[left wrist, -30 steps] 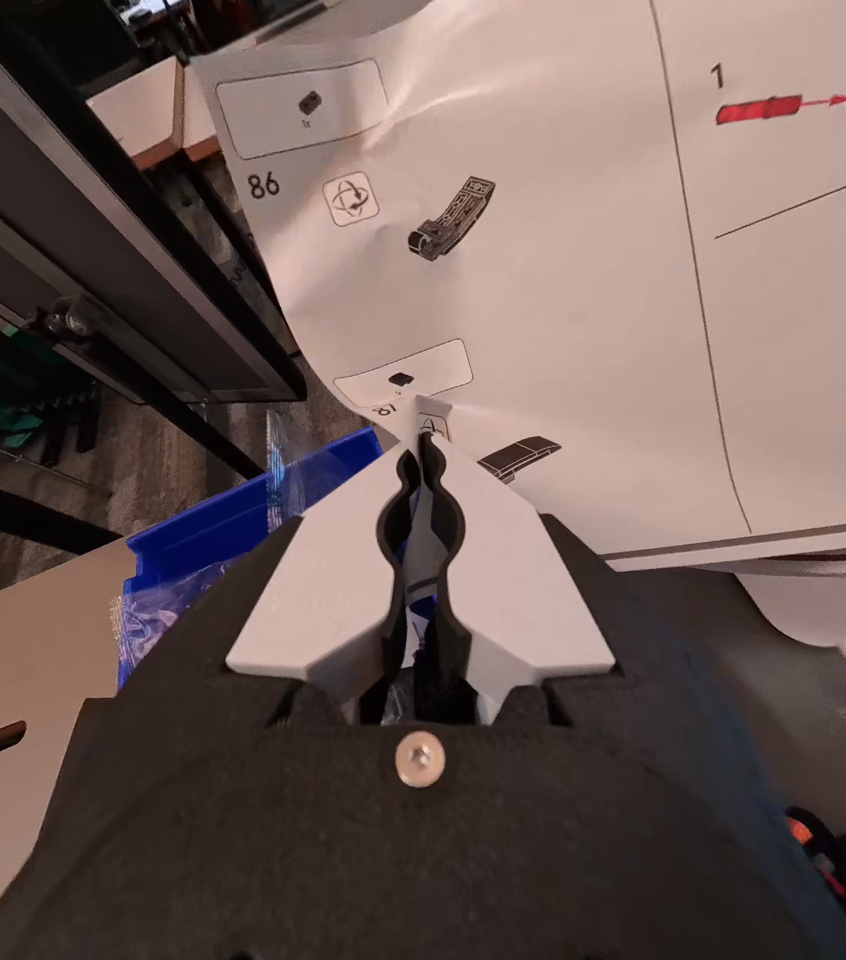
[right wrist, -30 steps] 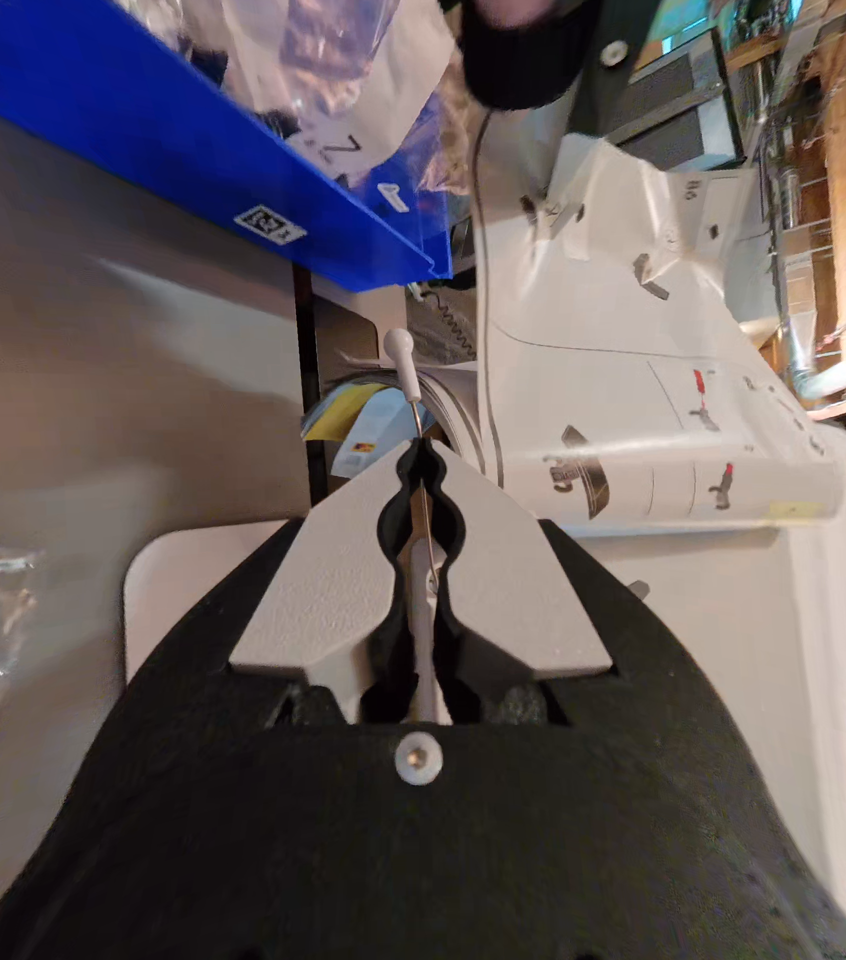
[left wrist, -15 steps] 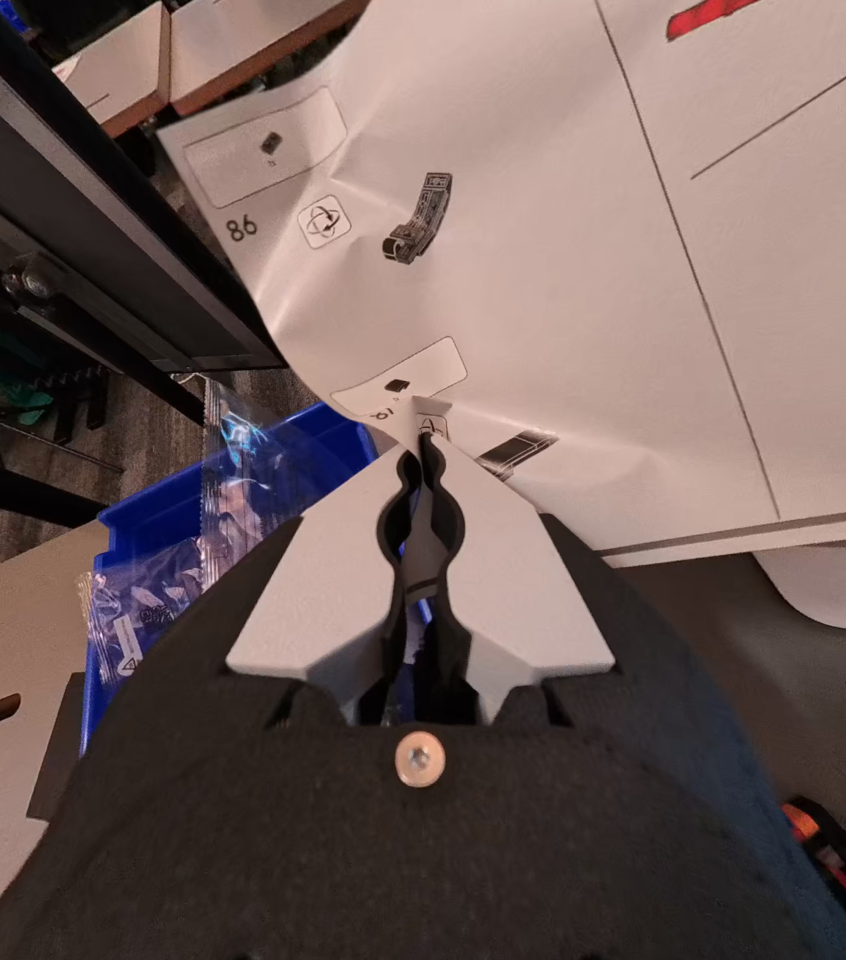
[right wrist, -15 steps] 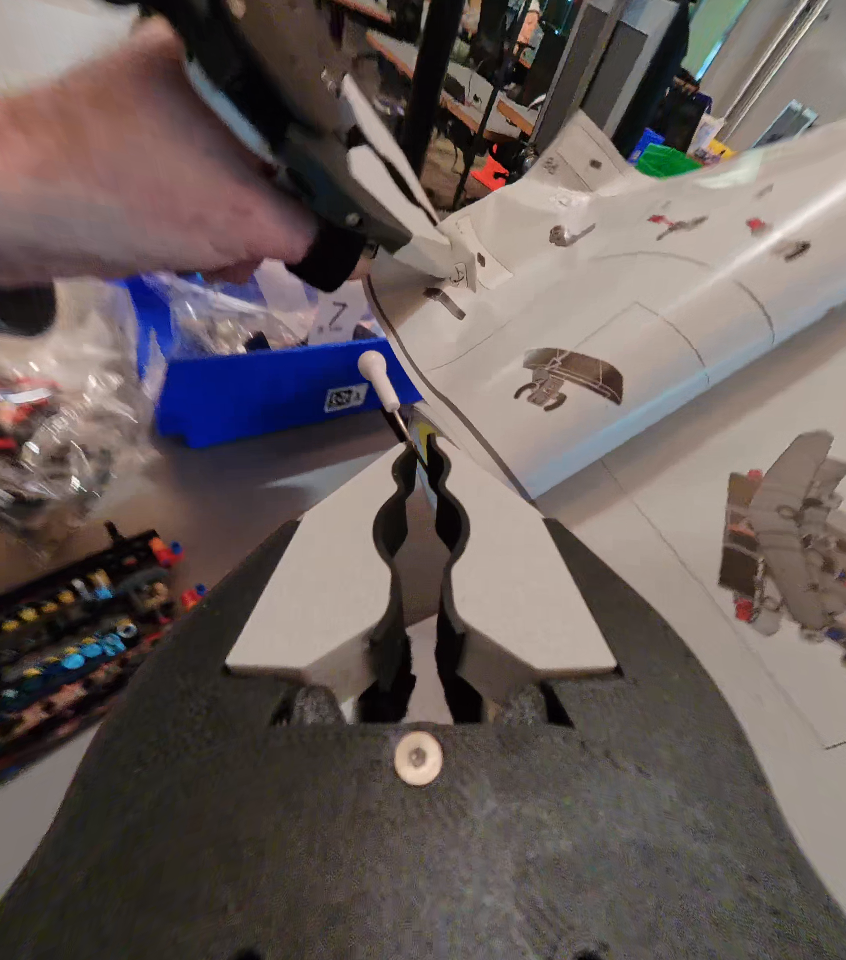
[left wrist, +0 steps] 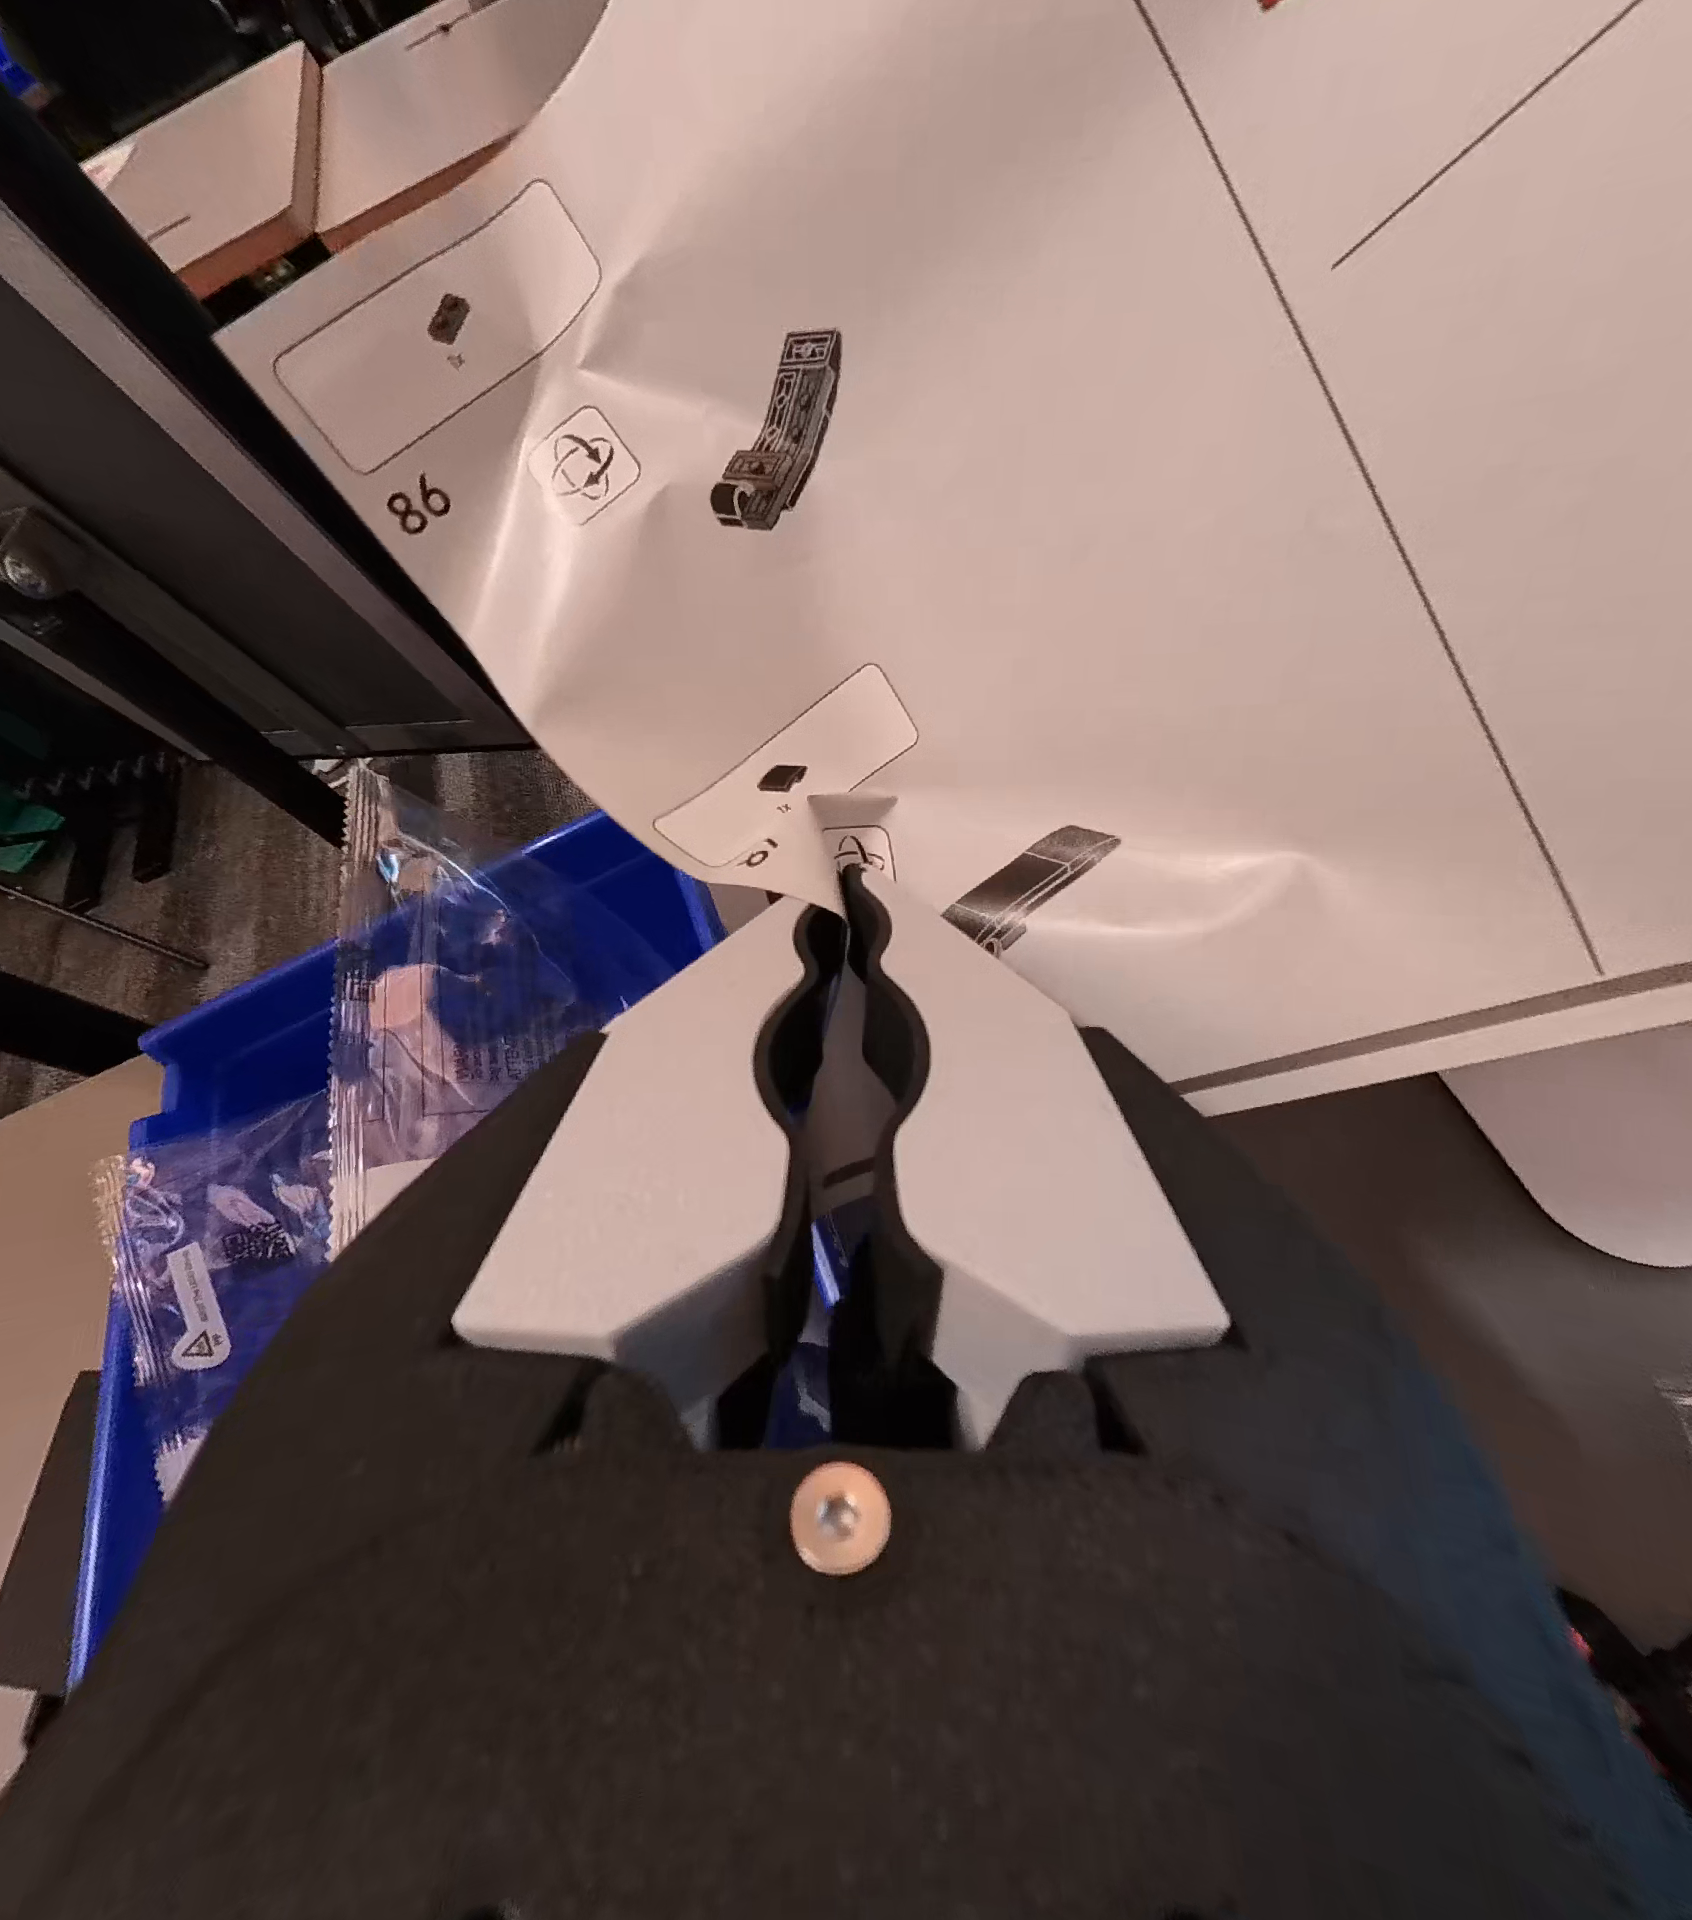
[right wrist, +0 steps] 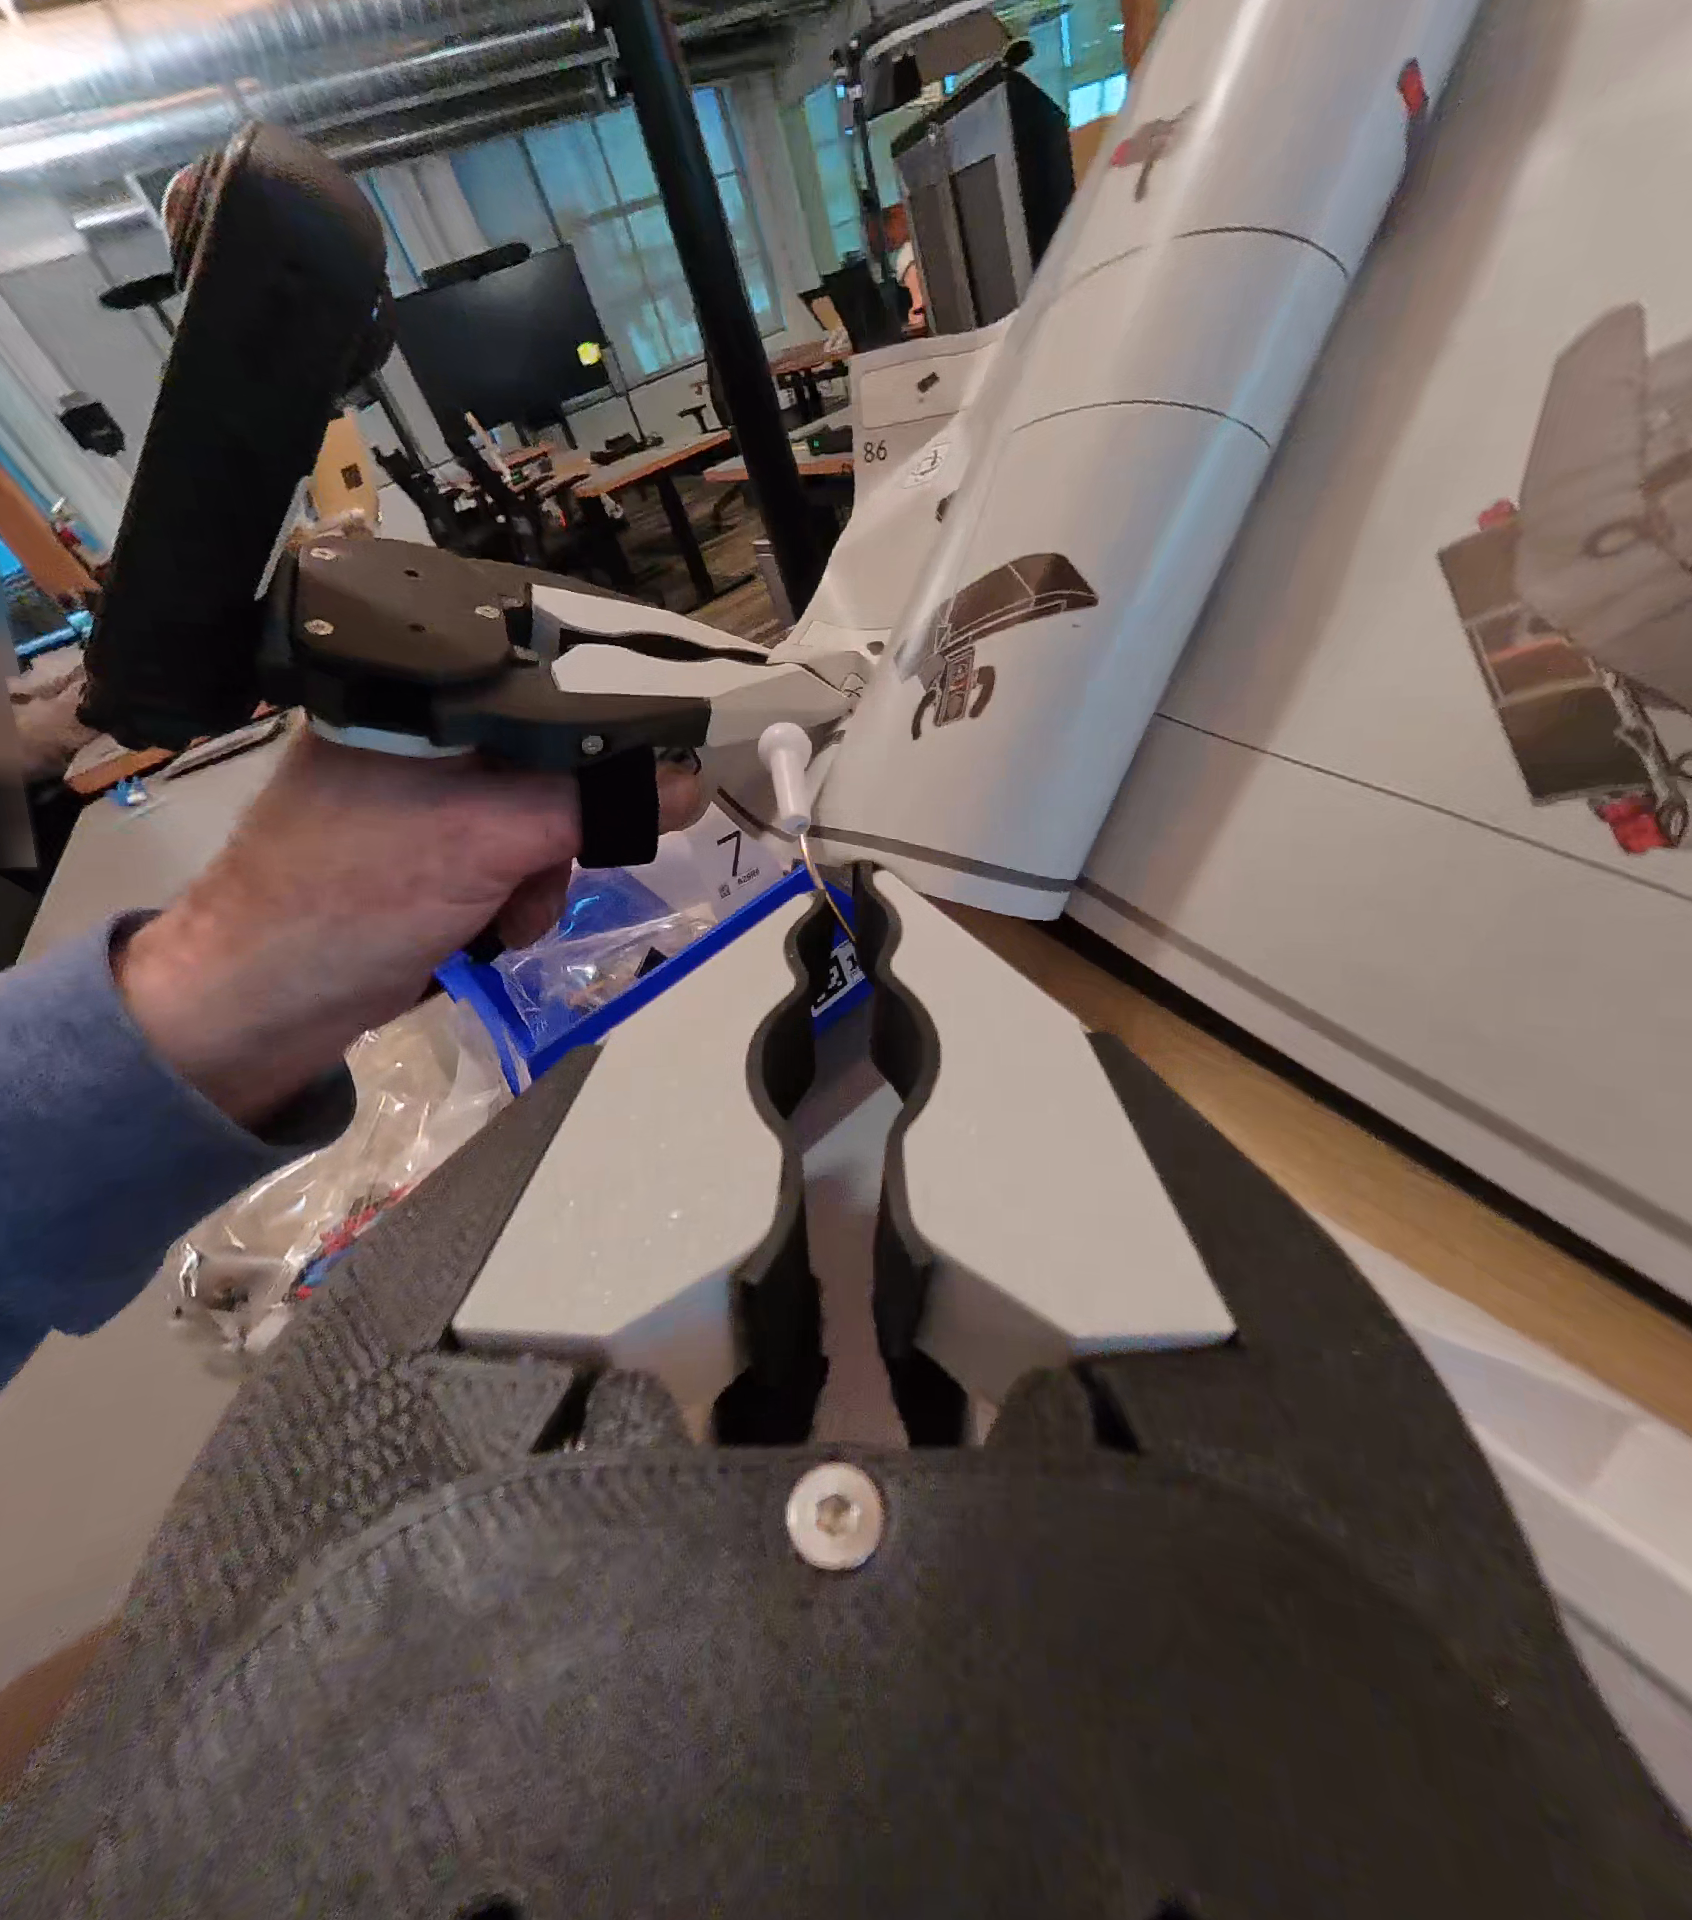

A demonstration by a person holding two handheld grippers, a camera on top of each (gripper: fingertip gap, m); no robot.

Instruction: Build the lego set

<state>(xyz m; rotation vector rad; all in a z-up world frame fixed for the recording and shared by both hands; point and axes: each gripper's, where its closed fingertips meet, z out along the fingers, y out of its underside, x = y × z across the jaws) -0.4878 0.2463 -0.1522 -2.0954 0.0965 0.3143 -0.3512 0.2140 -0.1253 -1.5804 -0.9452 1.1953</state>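
The white Lego instruction booklet (left wrist: 1081, 436) lies open, with one page lifted and curling. My left gripper (left wrist: 847, 894) is shut on the edge of that page. In the right wrist view a hand holds the left gripper (right wrist: 837, 694) as it pinches the lifted page (right wrist: 1029, 665) above the open booklet (right wrist: 1424, 831). My right gripper (right wrist: 840, 891) has its tips nearly together on a thin pin with a white knob (right wrist: 784, 750), which sticks up beside the page's lower edge. A dark, partly built Lego piece (left wrist: 1652, 1694) shows at the lower right, blurred.
A blue bin (left wrist: 229, 1049) of clear part bags (left wrist: 406, 987) stands left of the booklet on the grey table (left wrist: 1444, 1351). It also shows in the right wrist view (right wrist: 717, 971), with a crumpled bag (right wrist: 354, 1174) in front. Dark shelving (left wrist: 94, 468) is at the far left. The left gripper's tips are roughly 15 cm from the right gripper's.
My right gripper has swung up from looking down at the table to looking level across it, and the left gripper now shows there. The left gripper kept its hold on the page.
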